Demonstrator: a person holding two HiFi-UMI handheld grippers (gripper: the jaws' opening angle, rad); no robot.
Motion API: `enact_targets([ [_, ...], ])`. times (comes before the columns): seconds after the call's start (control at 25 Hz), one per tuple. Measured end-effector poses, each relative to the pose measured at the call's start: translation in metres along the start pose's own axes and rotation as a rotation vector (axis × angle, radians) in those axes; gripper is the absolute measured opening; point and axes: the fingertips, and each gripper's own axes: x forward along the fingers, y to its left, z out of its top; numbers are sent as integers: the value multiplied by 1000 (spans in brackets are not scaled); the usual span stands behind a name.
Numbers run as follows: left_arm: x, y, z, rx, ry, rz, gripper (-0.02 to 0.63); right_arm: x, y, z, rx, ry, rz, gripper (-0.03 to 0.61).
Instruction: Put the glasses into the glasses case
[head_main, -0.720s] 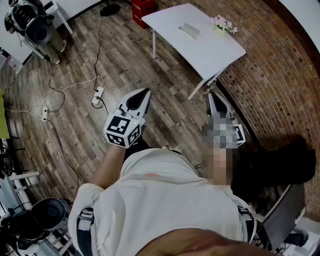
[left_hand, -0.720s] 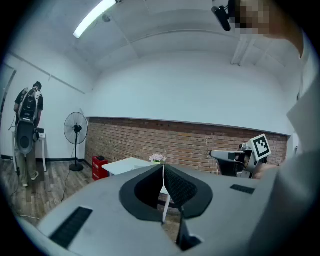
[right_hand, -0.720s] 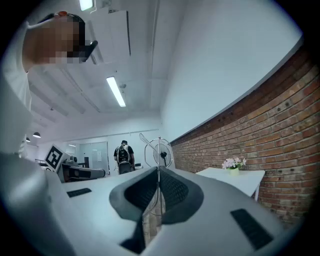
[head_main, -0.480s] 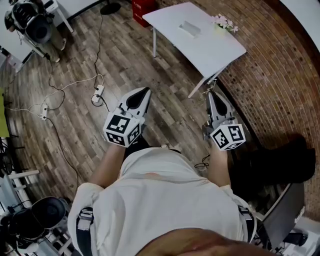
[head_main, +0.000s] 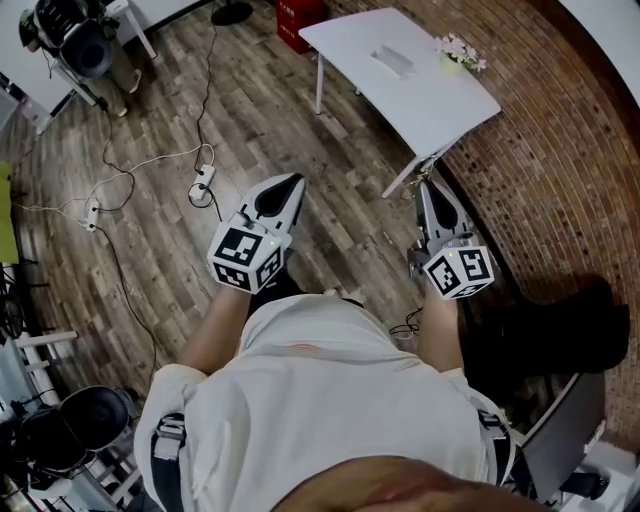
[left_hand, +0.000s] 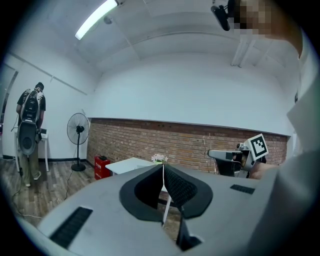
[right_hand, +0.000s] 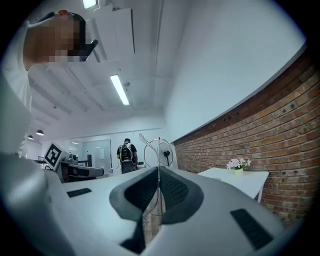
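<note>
Both pairs of jaws sit pressed together, empty, the left gripper (head_main: 290, 184) and right gripper (head_main: 426, 188) held over the brown wooden floor (head_main: 250, 120). The task looks unstarted. A small grey flat object (head_main: 392, 61), perhaps the glasses case, lies on the white tabletop (head_main: 430, 105) at one o'clock, well apart. I cannot make out any glasses.

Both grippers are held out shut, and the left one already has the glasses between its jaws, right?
No. The left gripper is shut on nothing: the left gripper view shows its jaws closed together, empty. The right gripper is shut, as stated.
</note>
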Motion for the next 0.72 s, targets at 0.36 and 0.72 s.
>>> enact_targets([
  [0.36, 11, 47, 1, -26, 22, -34, 18, 41, 10, 1, 5, -23, -16, 63],
  [0.72, 54, 131, 23, -23, 36, -109, 18, 123, 3, 9, 53, -52, -106, 63],
])
